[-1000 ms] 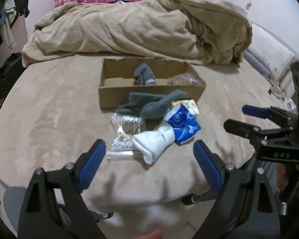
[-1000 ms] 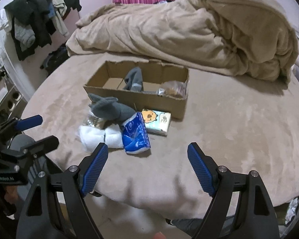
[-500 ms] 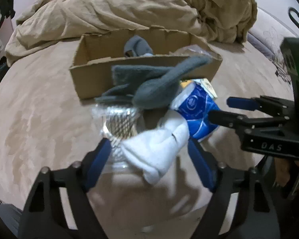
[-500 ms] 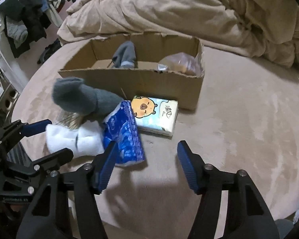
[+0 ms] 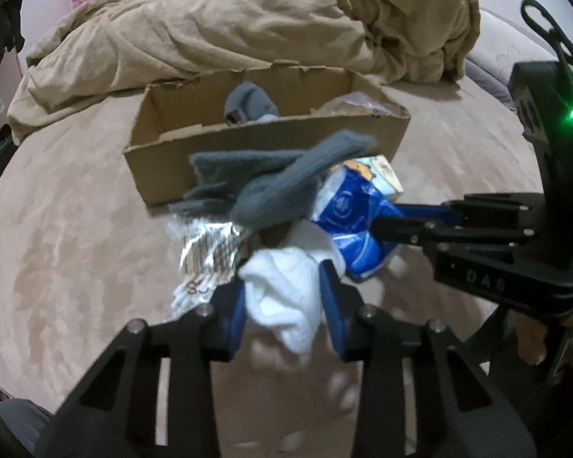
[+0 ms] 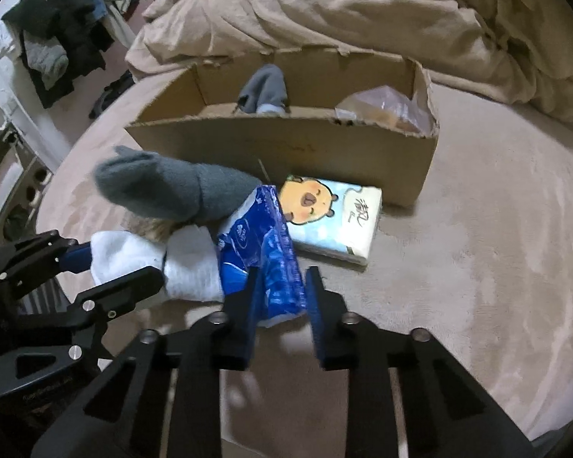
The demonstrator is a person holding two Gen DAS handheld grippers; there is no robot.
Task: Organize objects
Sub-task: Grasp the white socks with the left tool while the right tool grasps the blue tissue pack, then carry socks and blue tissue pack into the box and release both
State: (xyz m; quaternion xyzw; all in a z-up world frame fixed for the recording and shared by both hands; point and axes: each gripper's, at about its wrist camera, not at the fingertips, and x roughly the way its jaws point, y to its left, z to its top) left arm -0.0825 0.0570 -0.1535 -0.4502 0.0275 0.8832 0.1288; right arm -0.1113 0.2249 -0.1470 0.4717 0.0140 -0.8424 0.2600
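A pile lies on the bed in front of a cardboard box. My left gripper is closing, its blue pads pressing both sides of a white sock. My right gripper is also closing, and it pinches the near end of a blue tissue pack. In the left wrist view the right gripper reaches in from the right onto the blue tissue pack. A grey sock lies draped over the pile. A bear-print tissue pack rests flat beside the box.
The cardboard box holds another grey sock and a clear bag. A crinkled clear packet lies left of the white sock. A beige duvet is heaped behind the box. Clothes hang at the far left.
Both grippers dropped toward the pile and their jaws narrowed from wide open. The left took hold of the white sock and the right took hold of the blue tissue pack.
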